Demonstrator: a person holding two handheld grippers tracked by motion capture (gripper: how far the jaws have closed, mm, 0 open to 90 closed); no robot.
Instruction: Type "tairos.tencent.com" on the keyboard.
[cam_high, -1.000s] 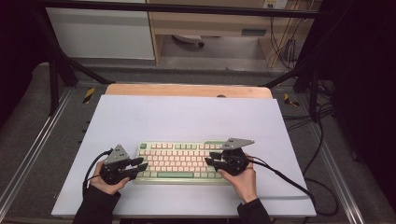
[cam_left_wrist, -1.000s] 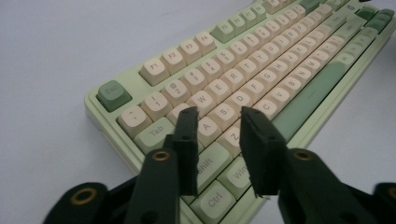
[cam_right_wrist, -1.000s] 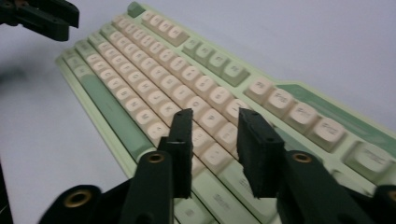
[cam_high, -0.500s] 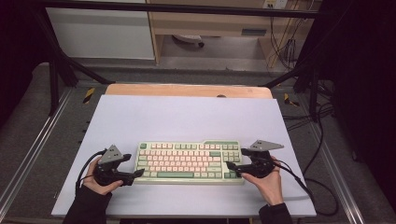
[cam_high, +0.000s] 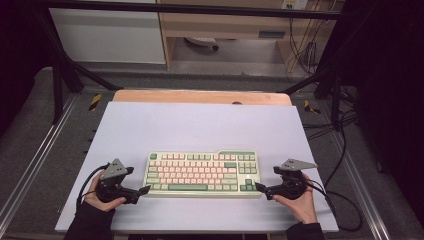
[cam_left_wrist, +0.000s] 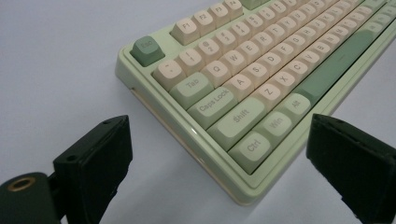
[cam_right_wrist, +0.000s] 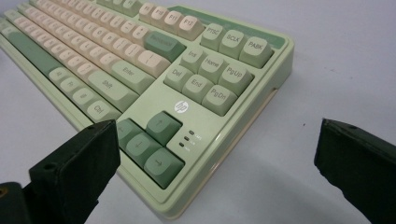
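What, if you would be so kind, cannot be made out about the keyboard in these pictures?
- Keyboard, high view: key legends too small.
- Left gripper view: its right half is cut off by the frame edge.
- Right gripper view: far-left keys blurred; a jaw of the right hand-held gripper partly covers the left arrow key.

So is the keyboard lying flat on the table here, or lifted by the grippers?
Flat. The keyboard rests on the table, with the left gripper and right gripper open at its ends, their jaws having just been opening.
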